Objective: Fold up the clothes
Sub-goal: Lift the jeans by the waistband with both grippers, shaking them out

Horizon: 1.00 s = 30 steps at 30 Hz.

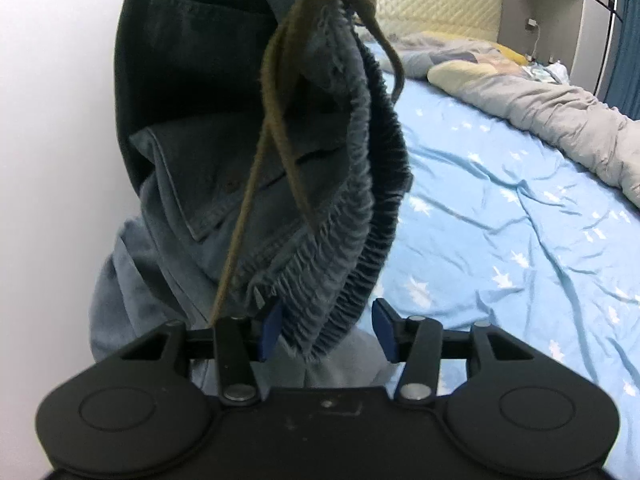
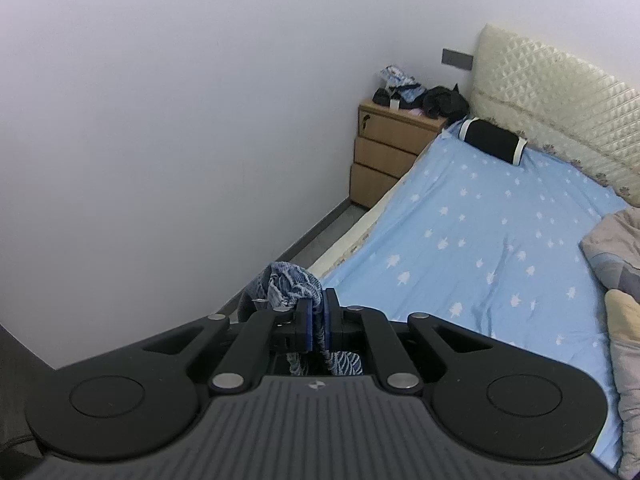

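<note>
In the left wrist view, denim pants (image 1: pixel 224 152) hang in the air straight ahead of the left tongs (image 1: pixel 326 330). The dark outer denim and a back pocket fill the space up and left of the tongs, and paler denim drops below them on the left. A brown drawstring (image 1: pixel 276 120) dangles from the top of the pants down toward the left finger (image 1: pixel 272 328). The gathered waistband (image 1: pixel 360 216) loops down between the 2 blue fingers. It lies against the left one, while the right one stands clear of it, so the left tongs are open and grip nothing. To the right of these tongs lies the bed (image 1: pixel 500 216) in its blue sheet with white motifs, and further right a grey quilt (image 1: pixel 560 120) is bunched along the far side.

In the right wrist view, a white wall (image 2: pixel 160 120) fills the left. The right tongs (image 2: pixel 319 320) are closed on the waistband (image 2: pixel 288 280), which bunches up just ahead and left of the fingertips. Beyond them stands a wooden nightstand (image 2: pixel 384 152) with dark items piled on top. Right of the tongs the bed (image 2: pixel 480 240) stretches to a quilted headboard (image 2: pixel 560 96), with a black pillow (image 2: pixel 492 140) at its foot.
</note>
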Each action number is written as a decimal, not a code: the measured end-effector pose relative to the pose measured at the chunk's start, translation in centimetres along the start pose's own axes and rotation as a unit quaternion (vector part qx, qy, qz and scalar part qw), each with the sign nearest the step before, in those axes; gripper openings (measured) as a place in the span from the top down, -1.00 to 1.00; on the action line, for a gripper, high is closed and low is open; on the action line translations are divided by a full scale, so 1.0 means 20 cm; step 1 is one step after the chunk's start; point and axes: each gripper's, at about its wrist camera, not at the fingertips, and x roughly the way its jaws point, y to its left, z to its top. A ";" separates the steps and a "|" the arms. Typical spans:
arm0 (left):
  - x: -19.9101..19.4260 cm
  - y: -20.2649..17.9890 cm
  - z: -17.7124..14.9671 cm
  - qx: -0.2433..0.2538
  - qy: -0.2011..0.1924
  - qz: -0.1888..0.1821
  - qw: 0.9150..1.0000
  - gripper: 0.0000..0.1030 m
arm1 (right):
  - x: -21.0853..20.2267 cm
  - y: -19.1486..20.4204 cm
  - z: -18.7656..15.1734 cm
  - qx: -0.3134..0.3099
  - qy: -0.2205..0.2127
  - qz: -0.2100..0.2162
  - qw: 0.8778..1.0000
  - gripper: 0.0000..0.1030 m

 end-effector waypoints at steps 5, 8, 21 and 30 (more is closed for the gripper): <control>-0.03 0.05 -0.02 -0.064 -0.001 0.046 0.997 0.14 | -0.11 -0.03 0.01 0.022 -0.017 -0.009 1.000 0.93; -0.04 0.11 -0.05 -0.127 0.008 0.044 0.991 0.34 | -0.18 -0.06 -0.01 0.033 -0.025 -0.013 0.999 0.93; -0.38 0.08 -0.01 -0.161 -0.028 0.028 0.986 0.87 | -0.37 -0.29 -0.21 0.026 -0.038 -0.060 0.997 0.93; -0.77 -0.21 0.05 -0.156 -0.041 0.080 0.984 0.87 | -0.51 -0.57 -0.40 0.027 -0.035 -0.019 0.999 0.94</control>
